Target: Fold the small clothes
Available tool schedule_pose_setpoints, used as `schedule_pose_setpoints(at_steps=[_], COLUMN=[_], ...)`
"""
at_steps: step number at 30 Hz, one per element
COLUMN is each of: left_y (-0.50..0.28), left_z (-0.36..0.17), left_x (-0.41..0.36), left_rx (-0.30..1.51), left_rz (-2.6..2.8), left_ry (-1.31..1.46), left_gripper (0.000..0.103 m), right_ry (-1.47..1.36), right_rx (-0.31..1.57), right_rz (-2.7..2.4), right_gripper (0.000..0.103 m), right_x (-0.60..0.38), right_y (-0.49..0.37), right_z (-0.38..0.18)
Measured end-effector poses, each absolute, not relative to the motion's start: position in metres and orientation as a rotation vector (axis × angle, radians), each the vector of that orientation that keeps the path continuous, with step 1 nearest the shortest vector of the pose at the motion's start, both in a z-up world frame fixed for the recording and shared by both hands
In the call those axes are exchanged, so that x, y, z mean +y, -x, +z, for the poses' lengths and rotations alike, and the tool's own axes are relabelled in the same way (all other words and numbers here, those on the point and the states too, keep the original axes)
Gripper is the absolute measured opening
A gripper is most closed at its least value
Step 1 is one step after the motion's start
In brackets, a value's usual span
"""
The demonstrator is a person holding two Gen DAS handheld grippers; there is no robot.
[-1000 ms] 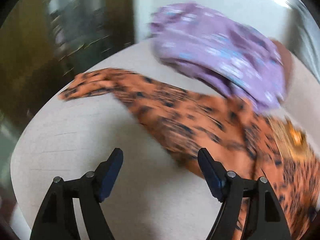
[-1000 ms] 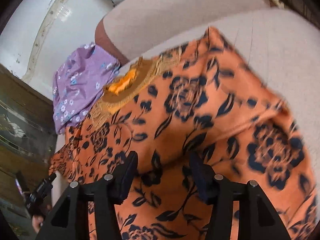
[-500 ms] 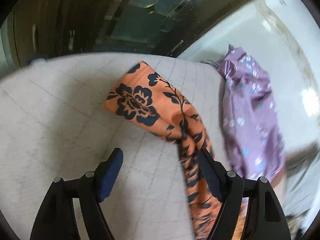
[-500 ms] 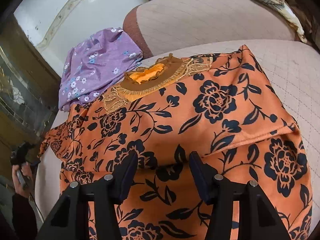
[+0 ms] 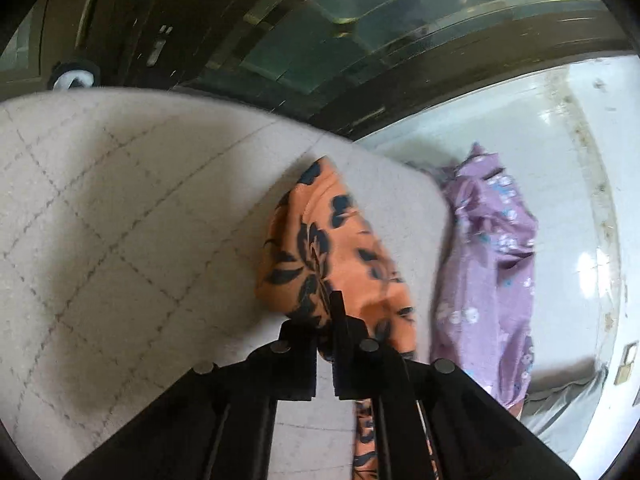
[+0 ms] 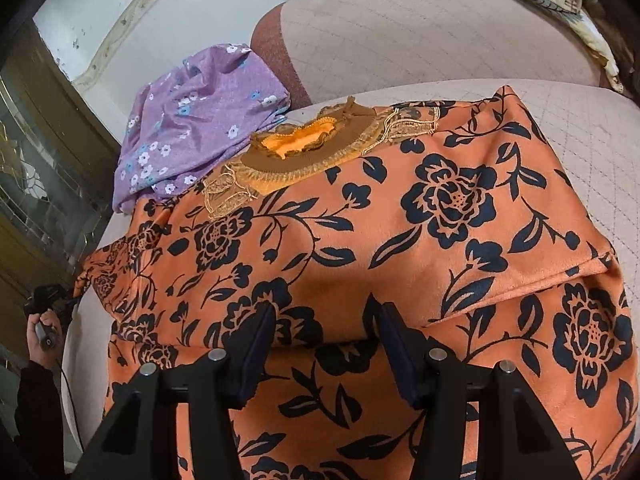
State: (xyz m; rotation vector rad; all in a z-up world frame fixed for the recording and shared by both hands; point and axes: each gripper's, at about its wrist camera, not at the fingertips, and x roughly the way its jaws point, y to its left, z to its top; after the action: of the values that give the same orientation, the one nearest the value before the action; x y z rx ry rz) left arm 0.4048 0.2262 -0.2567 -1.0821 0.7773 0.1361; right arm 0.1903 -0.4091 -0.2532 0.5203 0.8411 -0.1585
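An orange top with black flowers lies spread on a pale quilted cushion, its frilled brown collar at the far side and its right side folded over. My left gripper is shut on the top's left sleeve, which sticks out ahead of the jaws over the cushion. It also shows at the left edge of the right wrist view. My right gripper is open and empty, low over the middle of the top.
A purple flowered garment lies bunched at the cushion's far left corner and also shows in the left wrist view. The cushion's edge drops to a dark glass-fronted cabinet. A beige cloth lies far right.
My left gripper has closed on the orange sleeve; it was open half a second ago. The right gripper has stayed open over the top, which lies as before.
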Motion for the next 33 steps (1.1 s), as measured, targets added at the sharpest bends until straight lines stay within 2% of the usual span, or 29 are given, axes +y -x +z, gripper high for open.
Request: schedule_pose_setpoints(at_steps=[3,6,11,13,18,23,24,25,26,27,28,30,32,33], left_y=[-0.398,-0.382,-0.331,-0.309,-0.27,-0.253,-0.252,-0.254,-0.255,-0.257,-0.26,-0.267,-0.275,-0.274], left_z=[-0.218,-0.153,-0.042,-0.019,-0.009,-0.071,-0.086,-0.105,-0.123,-0.129,-0.132,-0.126,-0.121,-0.121], left_x=[0.211,0.179,0.085,0.043,-0.073,-0.205,-0.224,-0.242,-0.253,-0.251,-0.245,-0.221,-0.188,-0.178], left_rx=[0.719,0.623,0.503,0.484,0.54,0.74,0.811,0.906,0.995,1.018,1.03,1.021,0.963,0.943], left_rz=[0.106,0.012,-0.265,-0.383,-0.648,-0.899,-0.918,-0.917,-0.899,-0.889,-0.873,-0.833,-0.716,-0.652], left_ry=[1.003,0.884,0.626,0.551,0.356,0.131,0.07,0.001,-0.039,-0.022,0.007,0.081,0.129,0.122], left_gripper=[0.004,0.004,0.004,0.004,0.004,0.007,0.011,0.025,0.031,0.031,0.033,0.044,0.067,0.069], right_ry=[-0.522,-0.52,-0.552,-0.565,-0.602,-0.645,-0.655,-0.662,-0.665,-0.672,-0.686,-0.779,-0.869,-0.916], right_rx=[0.818,0.774,0.702,0.684,0.623,0.574,0.569,0.565,0.562,0.563,0.564,0.562,0.556,0.566], right_rz=[-0.165,-0.174,-0.204,-0.216,-0.246,-0.285,-0.29,-0.295,-0.303,-0.309,-0.306,-0.242,-0.184,-0.154], right_gripper=[0.057,0.057,0.057,0.057,0.057,0.057,0.057,0.057,0.057,0.059,0.061,0.075,0.075,0.075], right_x=[-0.41,-0.411,-0.422,-0.427,-0.444,-0.465,-0.469,-0.472,-0.475,-0.48,-0.482,-0.491,-0.496,-0.497], right_y=[-0.187,-0.181,-0.17,-0.167,-0.156,-0.144,-0.143,-0.141,-0.139,-0.138,-0.138,-0.138,-0.141,-0.146], right_z=[-0.247,-0.237,-0.22,-0.216,-0.204,-0.196,-0.195,-0.194,-0.193,-0.192,-0.193,-0.196,-0.202,-0.207])
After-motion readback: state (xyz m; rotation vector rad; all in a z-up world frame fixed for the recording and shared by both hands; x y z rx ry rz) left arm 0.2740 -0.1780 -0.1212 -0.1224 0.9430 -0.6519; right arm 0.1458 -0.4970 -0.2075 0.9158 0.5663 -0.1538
